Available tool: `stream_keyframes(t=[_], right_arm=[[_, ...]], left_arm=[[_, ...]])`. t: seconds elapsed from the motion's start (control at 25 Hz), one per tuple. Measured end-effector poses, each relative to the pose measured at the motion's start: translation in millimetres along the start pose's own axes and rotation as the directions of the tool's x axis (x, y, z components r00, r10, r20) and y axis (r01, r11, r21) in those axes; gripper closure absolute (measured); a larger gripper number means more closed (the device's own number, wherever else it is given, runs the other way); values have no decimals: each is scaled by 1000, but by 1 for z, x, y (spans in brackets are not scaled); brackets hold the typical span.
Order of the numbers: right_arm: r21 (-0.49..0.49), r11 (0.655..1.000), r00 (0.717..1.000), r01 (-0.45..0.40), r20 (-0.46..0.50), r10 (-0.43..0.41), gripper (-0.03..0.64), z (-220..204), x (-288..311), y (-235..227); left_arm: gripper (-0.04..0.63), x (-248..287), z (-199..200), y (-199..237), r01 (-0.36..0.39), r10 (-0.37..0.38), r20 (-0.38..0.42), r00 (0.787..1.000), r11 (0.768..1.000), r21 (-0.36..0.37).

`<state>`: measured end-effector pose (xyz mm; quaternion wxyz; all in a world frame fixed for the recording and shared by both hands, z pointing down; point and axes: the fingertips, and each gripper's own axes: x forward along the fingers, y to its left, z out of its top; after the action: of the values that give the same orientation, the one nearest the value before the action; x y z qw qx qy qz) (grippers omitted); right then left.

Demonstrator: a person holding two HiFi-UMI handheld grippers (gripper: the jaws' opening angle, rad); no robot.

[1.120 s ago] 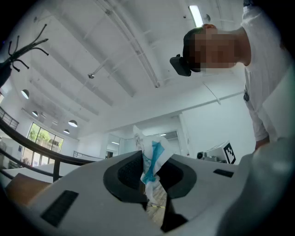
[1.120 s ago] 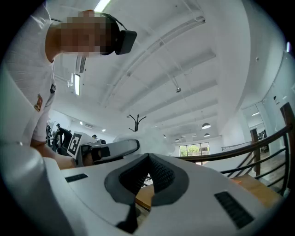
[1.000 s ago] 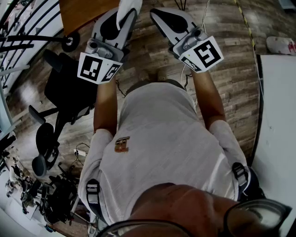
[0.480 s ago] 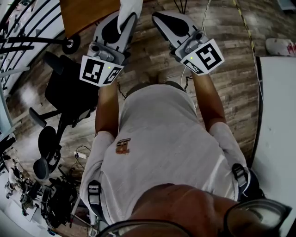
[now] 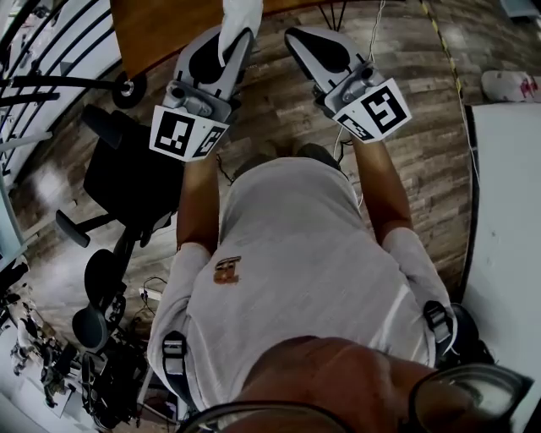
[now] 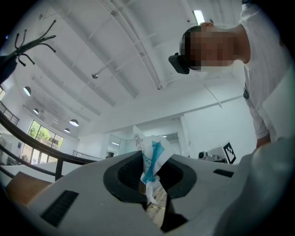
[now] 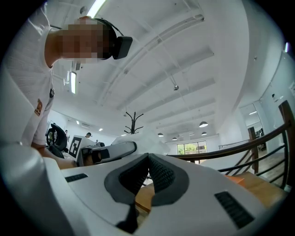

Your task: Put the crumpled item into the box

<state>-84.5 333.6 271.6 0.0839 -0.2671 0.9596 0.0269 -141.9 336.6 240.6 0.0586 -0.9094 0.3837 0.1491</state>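
Note:
The crumpled item (image 5: 239, 15) is a white wad with blue print, and my left gripper (image 5: 237, 38) is shut on it, holding it in front of the person's chest above the floor. In the left gripper view the wad (image 6: 154, 148) sticks up from between the dark pads of the left gripper (image 6: 152, 171). My right gripper (image 5: 293, 35) is held beside it, a little apart. Its pads meet at the tips with nothing between them in the right gripper view (image 7: 148, 159), where the left gripper (image 7: 110, 152) and the wad (image 7: 140, 134) also show. No box is in view.
A wooden tabletop (image 5: 161, 25) lies just ahead of the grippers. A black office chair (image 5: 127, 169) stands at the left, with cables and gear on the floor below it. A white surface (image 5: 507, 220) runs along the right edge. Railings (image 5: 42, 76) cross the upper left.
Both grippers sit slightly lower and further right in the head view, and more of the wooden tabletop shows. The left gripper's hold on the wad is the same.

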Motion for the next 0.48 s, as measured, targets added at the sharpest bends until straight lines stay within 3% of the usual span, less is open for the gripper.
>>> stream_keyframes(t=[0.48], right_arm=[[-8, 996, 996, 88, -14, -88, 584, -13, 19, -6]], left_arm=[[515, -9, -10, 31, 43, -43, 9, 999, 998, -43]])
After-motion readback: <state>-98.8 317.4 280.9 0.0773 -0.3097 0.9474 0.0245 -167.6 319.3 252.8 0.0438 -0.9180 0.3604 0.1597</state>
